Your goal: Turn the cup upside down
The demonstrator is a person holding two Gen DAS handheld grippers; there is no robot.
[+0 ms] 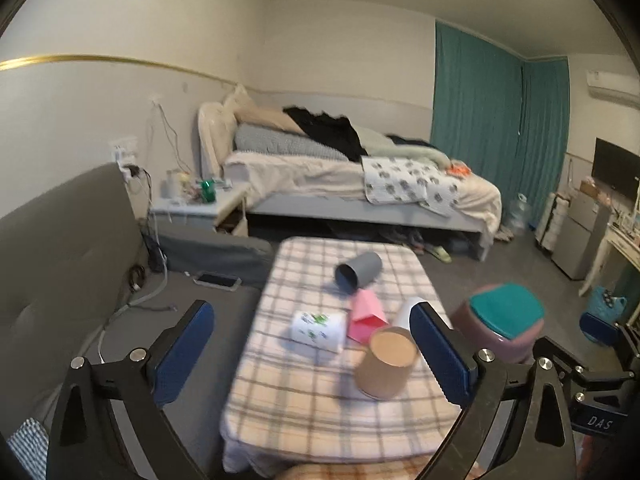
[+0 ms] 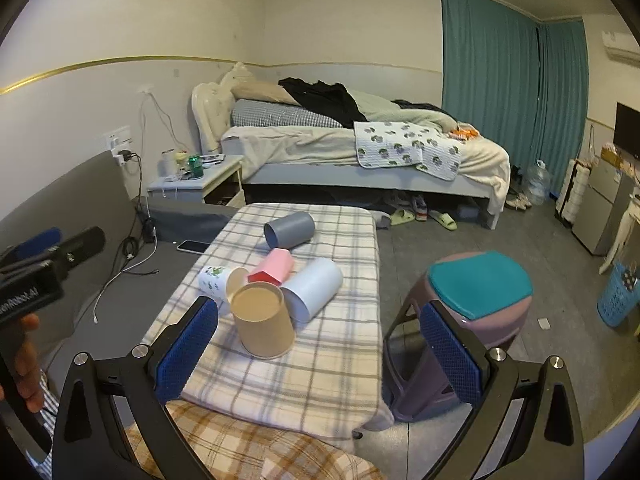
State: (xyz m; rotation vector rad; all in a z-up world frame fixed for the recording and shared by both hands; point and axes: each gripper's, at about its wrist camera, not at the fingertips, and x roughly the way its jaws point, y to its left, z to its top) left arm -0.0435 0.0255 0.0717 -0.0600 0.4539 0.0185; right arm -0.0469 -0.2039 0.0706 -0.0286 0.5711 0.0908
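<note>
Several cups sit on a small table with a plaid cloth (image 1: 320, 400) (image 2: 320, 368). A brown paper cup (image 1: 386, 364) (image 2: 262, 322) stands upside down near the front. A grey cup (image 1: 358, 272) (image 2: 290, 230), a pink cup (image 1: 366, 316) (image 2: 272, 268), a plain white cup (image 1: 406, 310) (image 2: 312, 288) and a white printed cup (image 1: 318, 330) (image 2: 212, 278) lie on their sides. My left gripper (image 1: 312, 354) is open and empty above the table. My right gripper (image 2: 318, 346) is open and empty, above the table's front right.
A purple stool with a teal seat (image 1: 502, 326) (image 2: 472, 300) stands right of the table. A grey sofa (image 1: 60, 264) with a phone (image 1: 216, 280) and cables is to the left. A bed (image 2: 360, 152) and a bedside table (image 2: 196, 184) stand behind.
</note>
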